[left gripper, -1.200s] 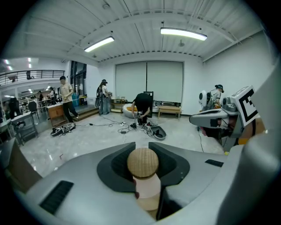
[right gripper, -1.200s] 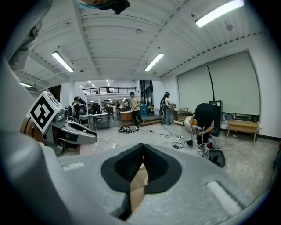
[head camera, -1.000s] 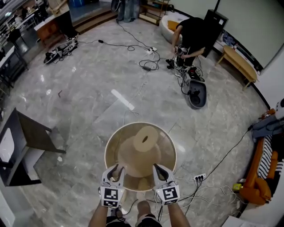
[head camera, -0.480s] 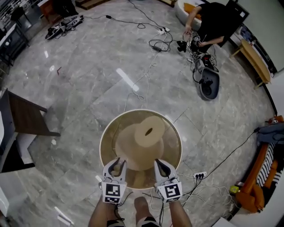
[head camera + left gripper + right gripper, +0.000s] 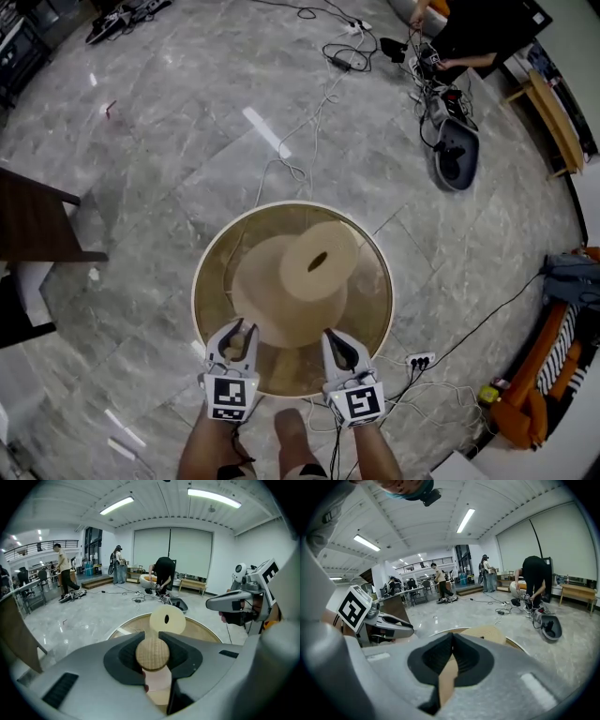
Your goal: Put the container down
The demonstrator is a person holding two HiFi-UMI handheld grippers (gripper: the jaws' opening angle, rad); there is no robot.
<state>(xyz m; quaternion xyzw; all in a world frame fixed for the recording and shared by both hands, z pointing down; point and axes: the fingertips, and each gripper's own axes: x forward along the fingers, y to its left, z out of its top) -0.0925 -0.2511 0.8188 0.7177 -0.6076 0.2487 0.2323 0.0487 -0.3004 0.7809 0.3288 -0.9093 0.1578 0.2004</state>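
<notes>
The container (image 5: pixel 366 309) is a wide, round, tan basket with a pale rim, held over the floor in front of me. Inside it lies a tan cone-shaped piece (image 5: pixel 298 286) with a hole in its flat top. My left gripper (image 5: pixel 234 345) is at the near rim, shut on a round wooden knob (image 5: pixel 152 653). My right gripper (image 5: pixel 337 349) is at the near rim too, shut on a thin tan handle strip (image 5: pixel 446 681). In the left gripper view the cone's top (image 5: pixel 167 619) shows beyond the jaws, with the right gripper (image 5: pixel 234 603) off to the side.
The grey marble floor carries cables (image 5: pixel 319 122) and a power strip (image 5: pixel 420 360) near the basket. A dark table (image 5: pixel 37 225) stands at the left. At the top right a person (image 5: pixel 478 28) bends over gear beside a dark oval shell (image 5: pixel 457 155). My foot (image 5: pixel 291 436) shows below.
The view has tilted further down and the floor has slid upward in frame. The container looks larger and sits higher in the picture. Both grippers keep their hold at the near rim.
</notes>
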